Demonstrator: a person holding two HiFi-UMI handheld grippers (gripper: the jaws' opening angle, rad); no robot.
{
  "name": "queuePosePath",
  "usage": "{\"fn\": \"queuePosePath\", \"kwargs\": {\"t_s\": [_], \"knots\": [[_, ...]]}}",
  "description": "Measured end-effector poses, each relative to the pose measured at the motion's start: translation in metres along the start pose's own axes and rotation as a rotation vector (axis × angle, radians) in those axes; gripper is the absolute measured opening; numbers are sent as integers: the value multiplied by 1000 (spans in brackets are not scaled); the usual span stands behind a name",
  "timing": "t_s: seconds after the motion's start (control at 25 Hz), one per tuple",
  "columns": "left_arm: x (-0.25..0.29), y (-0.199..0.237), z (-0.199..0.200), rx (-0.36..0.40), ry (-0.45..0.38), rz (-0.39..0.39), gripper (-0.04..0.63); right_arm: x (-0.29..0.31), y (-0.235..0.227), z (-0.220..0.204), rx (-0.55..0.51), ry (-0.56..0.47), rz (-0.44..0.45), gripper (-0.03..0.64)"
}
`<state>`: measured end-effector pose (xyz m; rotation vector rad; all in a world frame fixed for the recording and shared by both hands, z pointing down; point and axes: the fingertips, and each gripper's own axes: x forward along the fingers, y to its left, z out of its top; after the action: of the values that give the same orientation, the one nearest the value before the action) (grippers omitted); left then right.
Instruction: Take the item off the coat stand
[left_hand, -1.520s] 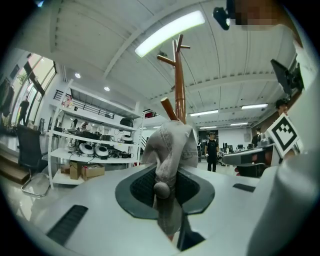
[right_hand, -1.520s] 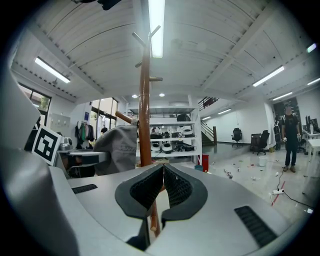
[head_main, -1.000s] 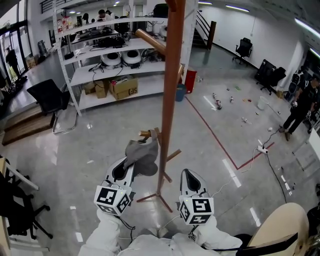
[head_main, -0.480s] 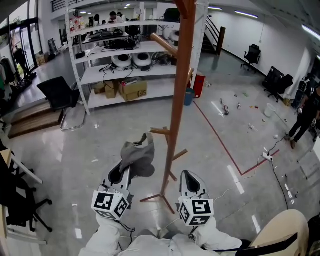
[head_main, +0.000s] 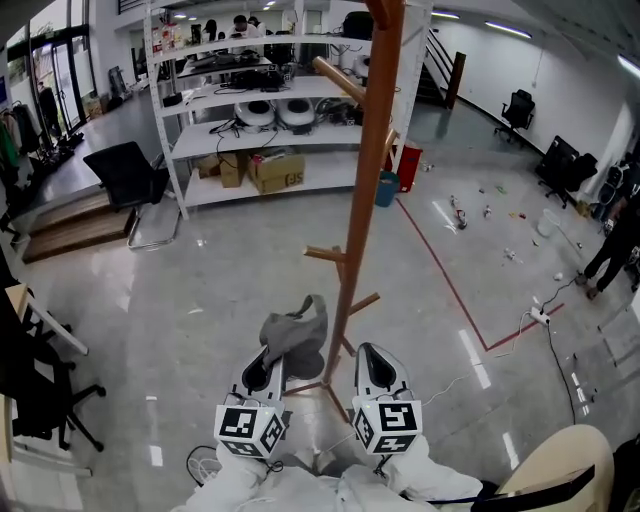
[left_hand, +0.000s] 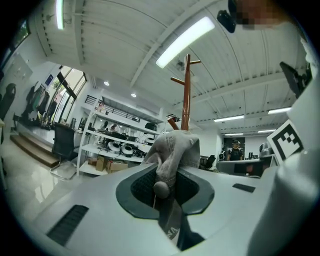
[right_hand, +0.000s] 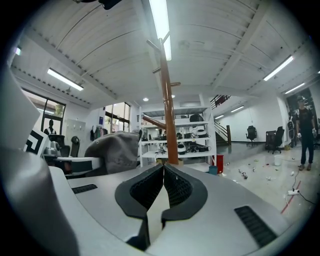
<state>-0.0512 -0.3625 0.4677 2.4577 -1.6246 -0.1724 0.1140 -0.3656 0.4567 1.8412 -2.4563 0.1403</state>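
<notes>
A grey cap (head_main: 297, 333) hangs from my left gripper (head_main: 277, 352), whose jaws are shut on its strap and fabric (left_hand: 172, 150). The cap is off the pegs of the brown wooden coat stand (head_main: 365, 180), just left of the pole and low down. In the left gripper view the stand (left_hand: 186, 95) rises behind the cap, past my left gripper (left_hand: 163, 189). My right gripper (head_main: 371, 352) is just right of the pole's base, shut with nothing in it (right_hand: 163, 172). From the right gripper view the cap (right_hand: 116, 150) is at the left and the stand (right_hand: 169, 120) straight ahead.
A white shelving rack (head_main: 190, 140) with cardboard boxes stands behind the stand. A black office chair (head_main: 125, 180) is at the left, a beige chair back (head_main: 560, 460) at the lower right. Red floor tape (head_main: 450, 290), small litter and a cable lie to the right.
My left gripper has carried the cap down and back from the stand's lower peg toward me. The right gripper has hardly moved.
</notes>
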Motion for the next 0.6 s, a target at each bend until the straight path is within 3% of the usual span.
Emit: {"fn": "queuePosePath", "kwargs": {"t_s": [0.6], "knots": [[8,-37,2,-10,10,-34,46,-27,-27,-3,25,6,-33,11]]}}
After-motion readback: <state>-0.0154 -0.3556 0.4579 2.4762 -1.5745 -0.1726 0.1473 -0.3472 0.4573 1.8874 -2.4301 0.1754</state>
